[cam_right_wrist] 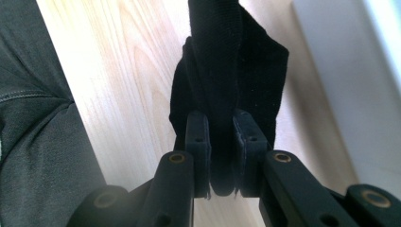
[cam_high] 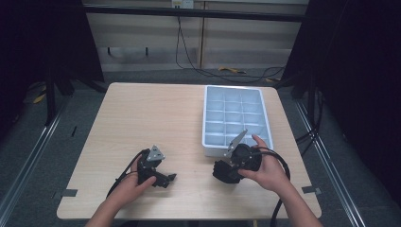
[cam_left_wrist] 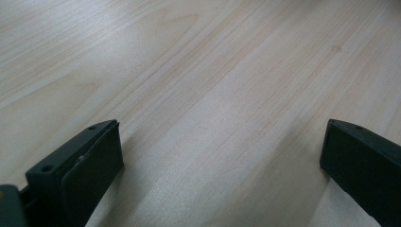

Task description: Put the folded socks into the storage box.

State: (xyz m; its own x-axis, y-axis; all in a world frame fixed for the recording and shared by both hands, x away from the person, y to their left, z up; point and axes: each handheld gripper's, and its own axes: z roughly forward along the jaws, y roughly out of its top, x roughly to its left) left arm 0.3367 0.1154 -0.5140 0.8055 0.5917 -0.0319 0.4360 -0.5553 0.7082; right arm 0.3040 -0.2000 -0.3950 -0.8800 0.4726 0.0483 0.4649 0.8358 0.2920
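The right gripper view showed the right gripper [cam_right_wrist: 221,156] with its two black jaws pressed together on a black cloth [cam_right_wrist: 227,80]. The cloth stood between the jaws and rose beyond their tips, and its folds spread wider on both sides of them. Under the cloth was the light wooden bench [cam_right_wrist: 127,85]. To the right of the jaws in this view there was the pale wall of a white tray [cam_right_wrist: 350,85], near the cloth but apart from it. To the left of the jaws a dark grey fabric [cam_right_wrist: 38,142] lay past the edge of the bench (I could not tell what it belonged to).

In the left gripper view, the left gripper [cam_left_wrist: 220,156] had its jaws spread far apart, and between them there was only the bare wood of the bench [cam_left_wrist: 213,94].

In the high view, the left hand [cam_high: 130,187] held the left gripper [cam_high: 166,178] low over the near part of the bench [cam_high: 142,113], with its jaws pointing to the right. The right hand [cam_high: 267,170] held the right gripper [cam_high: 222,171] just in front of the tray [cam_high: 206,118], with its jaws pointing to the left, toward the other gripper. The tray was divided in many small compartments. The two grippers were apart.
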